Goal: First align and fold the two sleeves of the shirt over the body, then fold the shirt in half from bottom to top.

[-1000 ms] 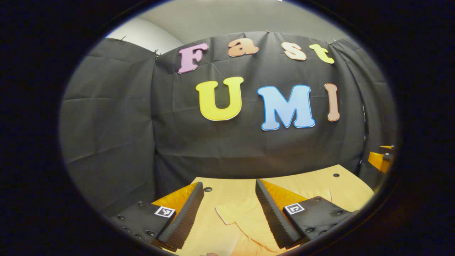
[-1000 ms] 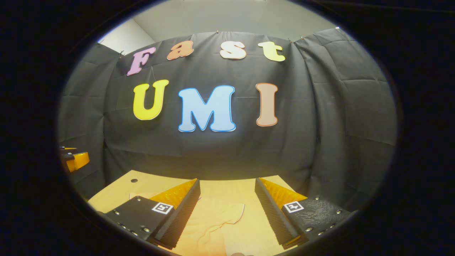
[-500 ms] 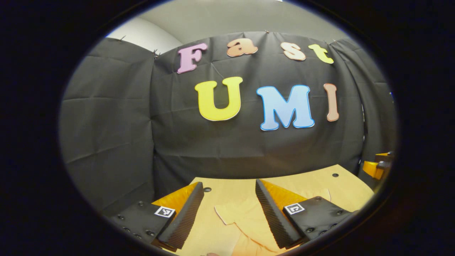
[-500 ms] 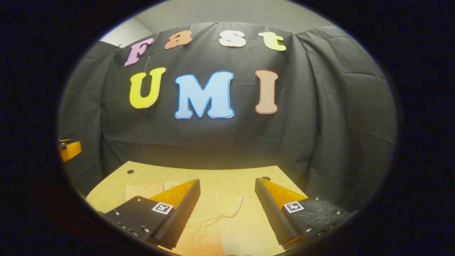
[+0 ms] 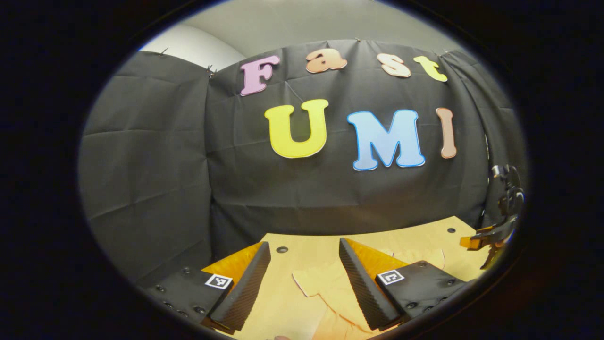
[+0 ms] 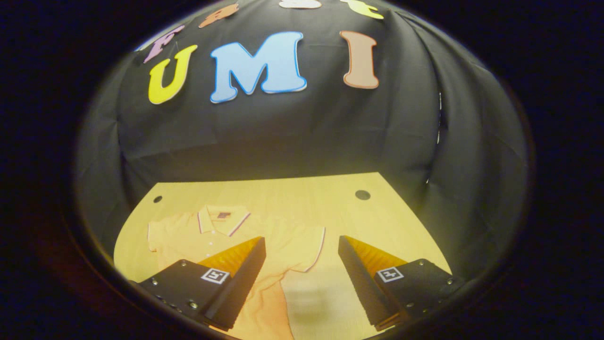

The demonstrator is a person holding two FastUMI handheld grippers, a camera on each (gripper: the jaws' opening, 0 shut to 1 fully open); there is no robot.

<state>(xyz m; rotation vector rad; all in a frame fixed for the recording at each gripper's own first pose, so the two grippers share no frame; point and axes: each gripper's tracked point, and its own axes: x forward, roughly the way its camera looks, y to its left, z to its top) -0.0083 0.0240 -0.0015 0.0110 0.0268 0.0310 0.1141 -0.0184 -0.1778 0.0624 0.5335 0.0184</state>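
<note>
Your right gripper [image 6: 302,274] has tipped down hard since half a second ago: the wall has slid up its view and far more worktop [image 6: 377,212] shows now. The shirt [image 6: 283,245] lies flat there, collar [image 6: 222,218] at about 11 o'clock from the fingers, where before you saw just a sleeve edge. One sleeve [image 6: 309,248] sits between your spread fingers, which hold nothing and hang above the cloth.

Your left gripper [image 5: 302,283] has barely shifted; the wall sits a touch to the right of where it was. Its fingers are spread too, empty, with a sleeve [image 5: 321,285] below and between them. Out at 3 o'clock in the left gripper view, the right gripper [image 5: 490,236] has changed pose and now hangs lower over the worktop's [image 5: 292,302] far corner.
</note>
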